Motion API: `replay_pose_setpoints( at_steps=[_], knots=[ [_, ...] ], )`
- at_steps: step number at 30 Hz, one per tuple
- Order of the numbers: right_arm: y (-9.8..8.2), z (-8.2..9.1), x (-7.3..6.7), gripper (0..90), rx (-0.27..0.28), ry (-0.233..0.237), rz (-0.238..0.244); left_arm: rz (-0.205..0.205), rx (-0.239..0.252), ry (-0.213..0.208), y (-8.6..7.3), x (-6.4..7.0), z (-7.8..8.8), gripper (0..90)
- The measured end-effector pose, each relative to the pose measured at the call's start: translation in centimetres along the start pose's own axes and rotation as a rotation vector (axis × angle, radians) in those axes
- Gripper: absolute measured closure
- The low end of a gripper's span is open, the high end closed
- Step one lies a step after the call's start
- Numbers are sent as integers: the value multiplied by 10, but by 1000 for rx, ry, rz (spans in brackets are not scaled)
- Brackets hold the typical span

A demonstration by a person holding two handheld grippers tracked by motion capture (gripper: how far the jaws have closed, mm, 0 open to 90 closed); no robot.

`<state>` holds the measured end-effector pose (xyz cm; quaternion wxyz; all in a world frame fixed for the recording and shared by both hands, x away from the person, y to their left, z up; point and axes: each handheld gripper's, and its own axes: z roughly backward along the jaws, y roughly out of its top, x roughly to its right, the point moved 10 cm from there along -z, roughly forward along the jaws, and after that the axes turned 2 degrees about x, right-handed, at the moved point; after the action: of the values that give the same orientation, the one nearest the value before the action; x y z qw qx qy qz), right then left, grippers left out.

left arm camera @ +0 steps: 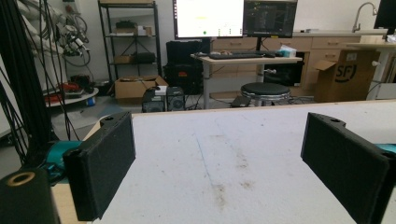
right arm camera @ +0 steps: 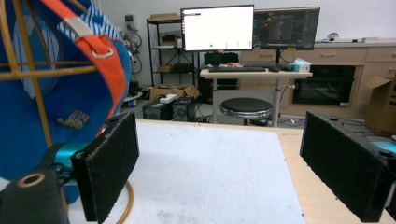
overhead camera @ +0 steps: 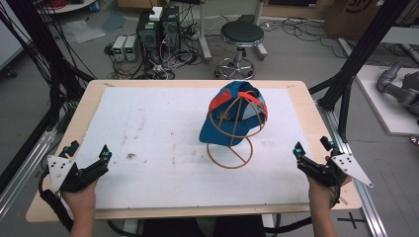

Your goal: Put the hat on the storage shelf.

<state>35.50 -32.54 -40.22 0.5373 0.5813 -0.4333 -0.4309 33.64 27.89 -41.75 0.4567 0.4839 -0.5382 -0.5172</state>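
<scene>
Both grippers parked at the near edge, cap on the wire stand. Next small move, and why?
Probably bring the right gripper forward and inward toward the blue cap on the wire stand. Its jaws stand wide open with nothing between them, and the cap sits nearer to it than to the left gripper, which is also open and far off across the white mat.

In the right gripper view the blue cap [right arm camera: 56,93] runs off the left and top edges, and its wire stand [right arm camera: 28,70] is cut there too. The small emblem [right arm camera: 74,119] on the cap is blurred, perhaps embroidery.
</scene>
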Motion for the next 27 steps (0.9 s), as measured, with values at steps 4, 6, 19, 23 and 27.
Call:
replay_pose_setpoints(
  at_steps=[4, 6, 19, 23, 27],
  knots=[
    [-9, 0, -1, 115, -18, 3, 7, 1, 1, -1, 0, 0, 0, 103],
    [-11, -1, -2, 115, -14, 3, 7, -2, 0, 1, 1, 0, 0, 103],
    [-15, 2, -5, 115, 11, 24, 27, 5, 2, -1, 1, 1, -2, 103],
    [-17, 2, -5, 115, 7, 26, 22, 10, 9, -3, 2, 3, -5, 103],
    [-16, 6, -4, 115, 8, 22, 36, 4, 8, -14, 3, 8, -7, 103]
  ],
)
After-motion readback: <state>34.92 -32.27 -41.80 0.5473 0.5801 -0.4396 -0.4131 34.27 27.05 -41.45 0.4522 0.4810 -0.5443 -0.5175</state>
